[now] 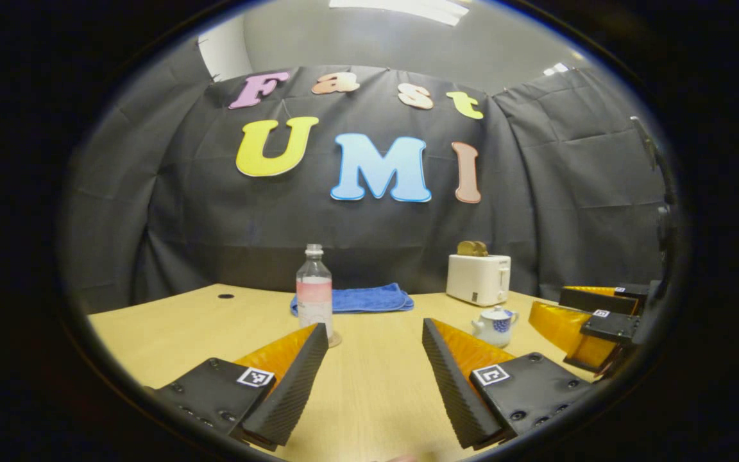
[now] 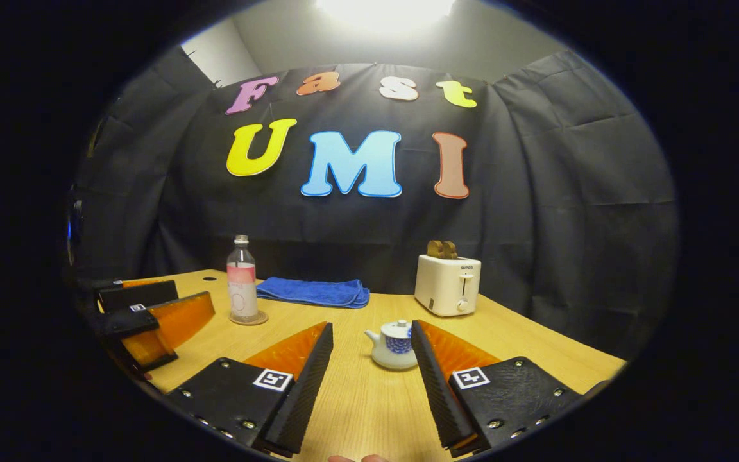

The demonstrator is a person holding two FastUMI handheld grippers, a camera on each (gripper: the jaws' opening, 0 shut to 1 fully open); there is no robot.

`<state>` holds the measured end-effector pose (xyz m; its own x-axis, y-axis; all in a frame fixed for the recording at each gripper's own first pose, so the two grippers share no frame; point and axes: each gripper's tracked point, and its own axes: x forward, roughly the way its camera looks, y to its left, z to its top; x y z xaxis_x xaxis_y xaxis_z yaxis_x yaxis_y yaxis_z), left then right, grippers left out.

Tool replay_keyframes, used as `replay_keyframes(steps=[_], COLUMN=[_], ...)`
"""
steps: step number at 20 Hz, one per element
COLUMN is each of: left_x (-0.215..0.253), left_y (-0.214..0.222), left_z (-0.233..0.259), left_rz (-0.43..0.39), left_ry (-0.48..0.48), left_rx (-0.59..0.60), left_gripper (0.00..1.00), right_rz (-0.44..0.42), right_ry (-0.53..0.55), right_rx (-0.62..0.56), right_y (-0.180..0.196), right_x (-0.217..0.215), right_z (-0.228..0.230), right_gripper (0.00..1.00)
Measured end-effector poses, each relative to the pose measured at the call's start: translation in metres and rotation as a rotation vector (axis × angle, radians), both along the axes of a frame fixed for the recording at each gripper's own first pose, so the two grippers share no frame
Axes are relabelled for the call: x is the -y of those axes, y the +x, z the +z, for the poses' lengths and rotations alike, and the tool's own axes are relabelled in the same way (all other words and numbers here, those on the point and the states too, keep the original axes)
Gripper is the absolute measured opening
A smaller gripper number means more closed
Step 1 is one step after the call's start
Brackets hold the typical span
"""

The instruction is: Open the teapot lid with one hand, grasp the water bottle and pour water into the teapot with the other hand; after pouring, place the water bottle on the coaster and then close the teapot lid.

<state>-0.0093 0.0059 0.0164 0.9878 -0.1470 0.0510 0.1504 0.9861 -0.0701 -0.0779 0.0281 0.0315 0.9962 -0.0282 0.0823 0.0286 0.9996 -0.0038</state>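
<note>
A clear water bottle (image 1: 314, 292) with a pink label stands upright on a round coaster (image 1: 335, 339), just beyond my left gripper's left finger. My left gripper (image 1: 374, 335) is open with nothing between its fingers. A small white teapot (image 1: 494, 325) with blue pattern sits lid-on to its right. In the right gripper view the teapot (image 2: 393, 344) stands right in front, beside the right finger. My right gripper (image 2: 371, 335) is open and holds nothing. The bottle (image 2: 242, 288) and coaster (image 2: 248, 318) lie farther left there. Each view shows the other gripper (image 1: 591, 321) (image 2: 145, 314) at its edge.
A white toaster (image 1: 478, 278) (image 2: 448, 283) with bread in it stands at the back right of the wooden table (image 1: 369, 385). A folded blue cloth (image 1: 356, 299) (image 2: 313, 291) lies at the back behind the bottle. A small dark hole (image 1: 226, 296) marks the table's far left.
</note>
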Motion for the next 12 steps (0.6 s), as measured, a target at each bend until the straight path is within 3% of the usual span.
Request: replay_keyframes(steps=[12], left_x=[0.013], left_y=[-0.001], left_z=[-0.017], left_rz=[0.062], left_ry=[0.066], left_rx=[-0.032], left_gripper=[1.0], right_rz=[-0.021], right_ry=[0.077], right_rx=[-0.048], right_y=[0.016], right_x=[0.001], right_z=[-0.027], right_gripper=[0.76])
